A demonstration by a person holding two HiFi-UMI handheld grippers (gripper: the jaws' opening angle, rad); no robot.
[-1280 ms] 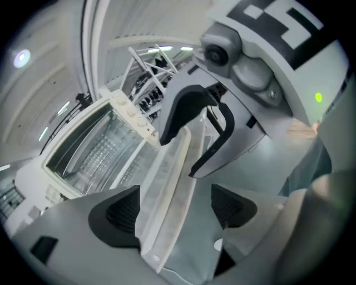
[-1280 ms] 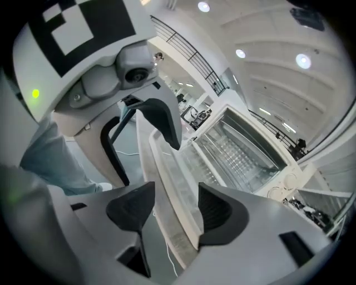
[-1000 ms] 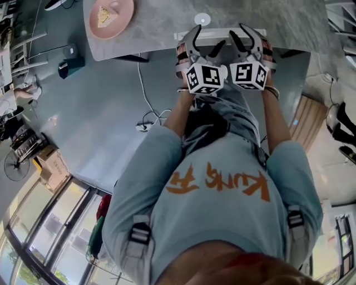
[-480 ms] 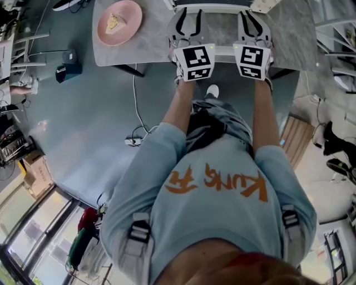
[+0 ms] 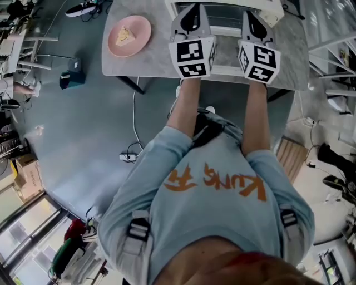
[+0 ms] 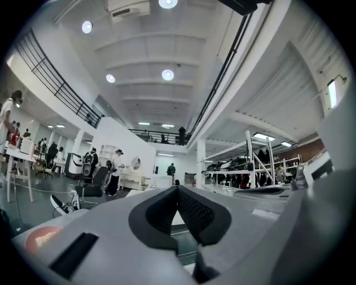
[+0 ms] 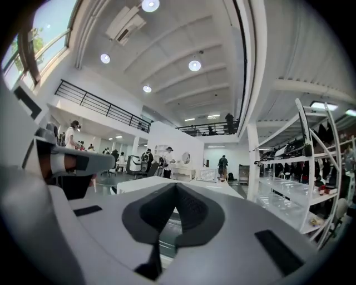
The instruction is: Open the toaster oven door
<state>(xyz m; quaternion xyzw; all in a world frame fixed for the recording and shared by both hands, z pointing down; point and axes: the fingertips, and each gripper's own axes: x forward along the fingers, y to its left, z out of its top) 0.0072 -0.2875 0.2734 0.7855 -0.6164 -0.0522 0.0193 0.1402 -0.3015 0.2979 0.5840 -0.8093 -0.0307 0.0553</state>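
The oven [image 5: 222, 16] sits at the far edge of the table [image 5: 150, 61], straight ahead of the person. From this steep angle nobody can really tell if its door is up or already down. The scene fits both a door waiting to be pulled and one that's been dropped open.

The left gripper [image 5: 191, 12] and right gripper [image 5: 249, 13] hover side by side right in front of the oven, both pointing level. Their own views show the pads [image 6: 194, 214] pressed together on each, with nothing between them, so neither one is holding anything.

Judging from that, whichever stage this is, doing it well means keeping the two grippers level and matched. They should also go slow near the glass front and stay clear of the plate [image 5: 129, 36] off to the left. Closed jaws can't hook anything, so they'd only nudge or bump.

Versus a second ago, both sets of jaws have just been closing, on nothing. The grippers were down by the table's near edge and now sit up against the oven. The plate also sits further right in the head view.
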